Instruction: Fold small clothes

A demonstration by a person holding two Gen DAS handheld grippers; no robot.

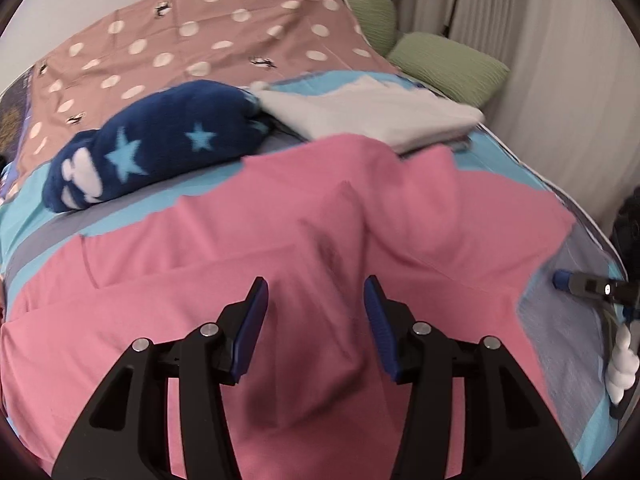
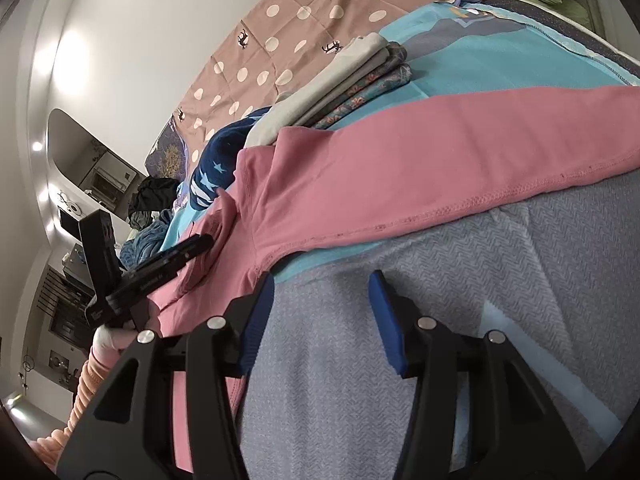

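Your left hand-held gripper [image 1: 316, 304] hung partly open over the pink garment [image 1: 304, 232], gripping nothing. Your right hand-held gripper [image 2: 322, 300] stood likewise open and empty, above the bed [image 2: 500, 280] beside the garment's hem. A folded stack [image 1: 372, 116] lay beyond.

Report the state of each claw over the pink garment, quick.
Left claw: open, holding nothing, poised over the pink garment.
Right claw: open, holding nothing, over the grey-blue bedspread beside the garment's hem.
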